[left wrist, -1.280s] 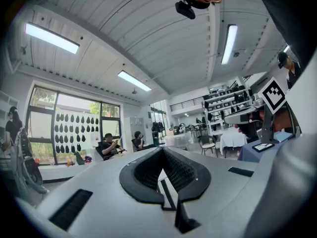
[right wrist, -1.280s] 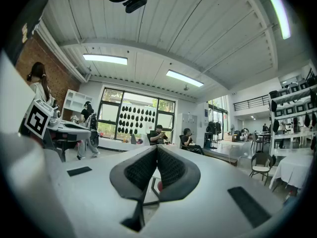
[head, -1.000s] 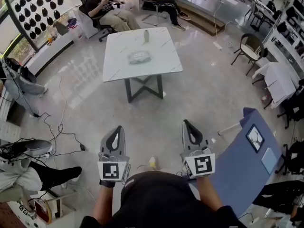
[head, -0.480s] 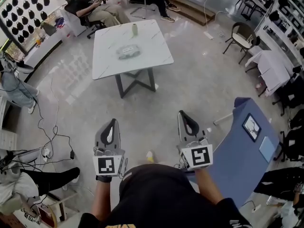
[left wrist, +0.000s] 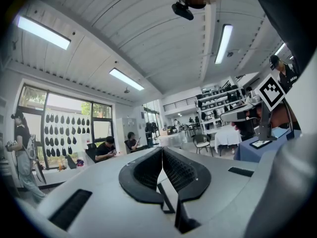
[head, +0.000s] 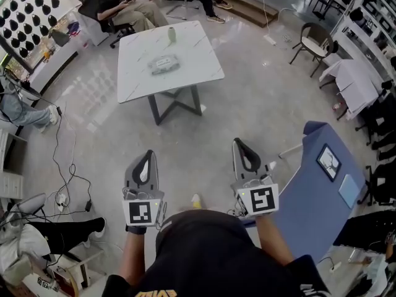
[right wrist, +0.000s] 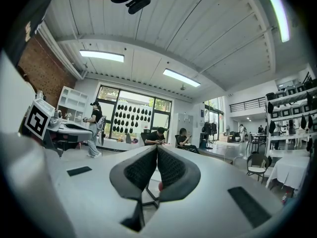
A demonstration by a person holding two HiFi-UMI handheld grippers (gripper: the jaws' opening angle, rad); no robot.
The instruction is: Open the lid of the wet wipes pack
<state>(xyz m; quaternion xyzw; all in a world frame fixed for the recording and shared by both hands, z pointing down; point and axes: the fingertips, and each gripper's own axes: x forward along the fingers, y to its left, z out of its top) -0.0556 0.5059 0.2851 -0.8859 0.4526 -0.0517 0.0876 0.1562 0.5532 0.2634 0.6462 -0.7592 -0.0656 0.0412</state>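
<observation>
Head view: wet wipes pack lies near the middle of the white table, well ahead of the operator across open floor; neither tool is anywhere near it. Left gripper and right gripper are both clenched tight, pads meeting, nothing between them in either gripper view. Risks, as I judge them: the pack looks like a soft, flattish film pouch on a smooth, glossy, faintly veined top, so a one-sided pull on the lid would likely drag or crumple it unless the other tool pins it. The lid itself is too small to make out from here. A slim pale green bottle stands just beyond the pack and could be tipped by a reach. Loose cables trail on the floor to the left. Jaw pads are dark, grid-textured, tapering to a point.
</observation>
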